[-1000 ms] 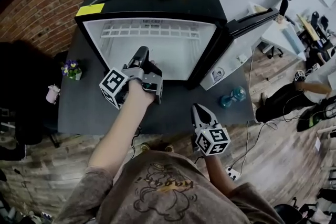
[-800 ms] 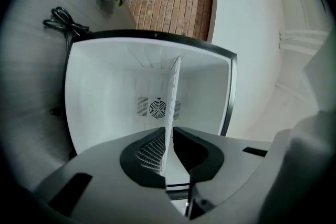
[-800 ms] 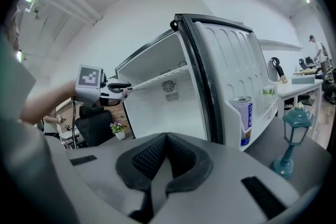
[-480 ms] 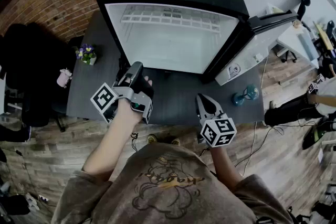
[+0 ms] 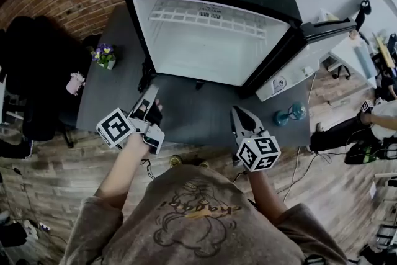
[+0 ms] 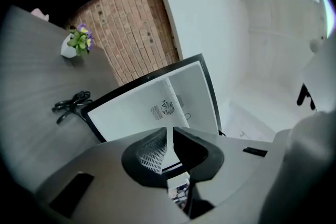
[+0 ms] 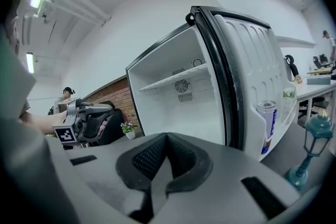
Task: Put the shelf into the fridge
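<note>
Head view: you hold both grippers low over the dark table (image 5: 205, 118), just short of the open fridge (image 5: 211, 56), where the white wire shelf (image 5: 211, 15) already rests across the top of the cavity. Your left gripper (image 5: 151, 92) has its jaws pinched to a sliver, nothing between them; your right gripper (image 5: 238, 112) is closed and equally empty. With nothing to carry, the job looks finished.

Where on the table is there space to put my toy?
Bare table lies before the fridge, between left gripper and right gripper. Under the shelf inside is bare too. Crowded: by the flower pot and cable; by the door and teal lantern.
</note>
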Available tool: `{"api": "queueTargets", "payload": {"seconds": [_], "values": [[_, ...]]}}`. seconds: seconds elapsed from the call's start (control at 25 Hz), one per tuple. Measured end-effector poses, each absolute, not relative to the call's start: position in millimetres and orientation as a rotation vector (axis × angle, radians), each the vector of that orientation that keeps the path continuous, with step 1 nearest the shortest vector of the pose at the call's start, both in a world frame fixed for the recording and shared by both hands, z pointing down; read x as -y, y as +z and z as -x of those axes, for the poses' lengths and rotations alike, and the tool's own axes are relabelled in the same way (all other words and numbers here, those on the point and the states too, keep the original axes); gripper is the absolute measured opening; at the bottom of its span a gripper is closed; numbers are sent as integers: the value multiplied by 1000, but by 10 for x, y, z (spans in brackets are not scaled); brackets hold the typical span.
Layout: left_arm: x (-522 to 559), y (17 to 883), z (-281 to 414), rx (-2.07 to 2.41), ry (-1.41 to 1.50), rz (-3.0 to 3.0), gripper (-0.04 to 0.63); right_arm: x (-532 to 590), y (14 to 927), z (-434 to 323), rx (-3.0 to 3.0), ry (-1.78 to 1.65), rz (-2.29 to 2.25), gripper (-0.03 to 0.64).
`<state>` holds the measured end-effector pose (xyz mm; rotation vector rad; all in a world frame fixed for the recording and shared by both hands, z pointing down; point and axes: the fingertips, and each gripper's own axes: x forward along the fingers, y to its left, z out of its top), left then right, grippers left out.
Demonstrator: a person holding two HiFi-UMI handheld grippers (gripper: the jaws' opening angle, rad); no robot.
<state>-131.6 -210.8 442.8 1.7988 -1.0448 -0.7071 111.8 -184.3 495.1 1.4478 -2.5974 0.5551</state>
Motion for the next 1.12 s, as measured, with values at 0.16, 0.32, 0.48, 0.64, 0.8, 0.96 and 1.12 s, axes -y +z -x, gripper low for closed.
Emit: {"api": "queueTargets", "payload": {"seconds": [0.16, 0.32, 0.48, 0.64, 0.8, 0.96, 1.12], "values": [[2029, 4513, 1237, 1131, -522, -2016, 49, 1870, 4934, -1100, 2596, 529, -1422, -3], [1967, 4564, 1185, 1245, -363, -2228, 43, 1880, 4940, -1107, 2592, 508, -1430, -3], [1920, 4654, 1173, 1326, -278, -2313, 38, 1846, 5013, -1127, 2583, 508, -1442, -3], [1904, 4712, 1091, 1359, -195, -2386, 35, 1813, 5081, -1157, 2580, 515, -1459, -3], [1873, 4769, 970, 1378, -99, -2464, 34, 1784, 5122, -1187, 2577, 510, -1481, -3], [1851, 4824, 978, 1437, -57, -2495, 32, 1760, 5127, -1226, 2577, 490, -1506, -3], [1847, 4885, 973, 1477, 12, -2536, 32, 1734, 5139, -1285, 2564, 482, -1536, -3]]}}
